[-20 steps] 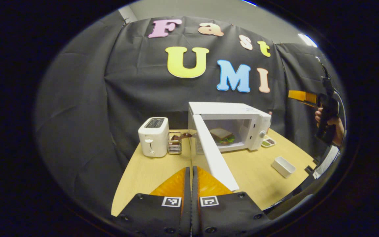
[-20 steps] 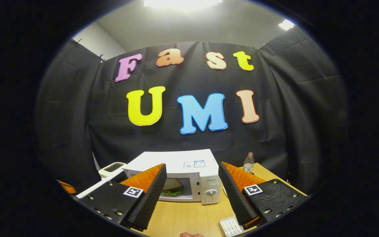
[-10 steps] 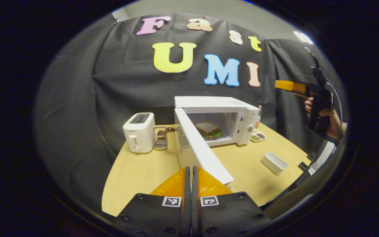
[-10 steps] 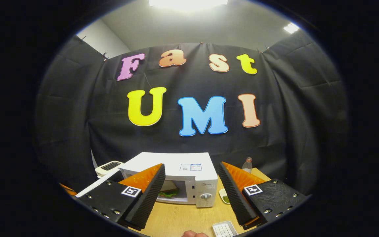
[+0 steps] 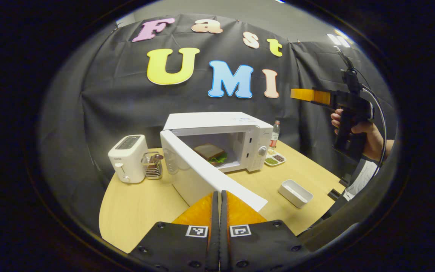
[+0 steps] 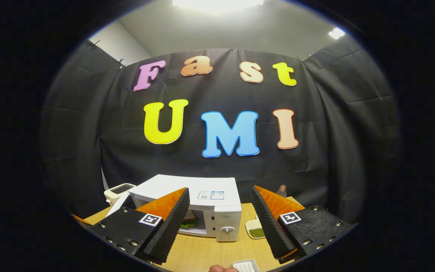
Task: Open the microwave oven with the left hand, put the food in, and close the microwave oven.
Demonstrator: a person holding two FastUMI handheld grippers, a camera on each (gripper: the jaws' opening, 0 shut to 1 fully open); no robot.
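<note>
The white microwave stands on the wooden table with its door swung wide open toward me. A sandwich with green lettuce lies inside the cavity. My left gripper is shut with nothing between its fingers, and its tips sit low by the door's outer face, near the free edge. Whether they touch the door I cannot tell. My right gripper is open and empty, held high in front of the microwave. The right gripper also appears up at the right, in a hand.
A white toaster and a wire rack stand left of the microwave. A bottle and a small dish sit on its right. A white tray lies near the table's right edge.
My left gripper has swung round to the left of the door, so the door's outer face now shows. The right gripper has drawn back a little from the microwave and stays open.
</note>
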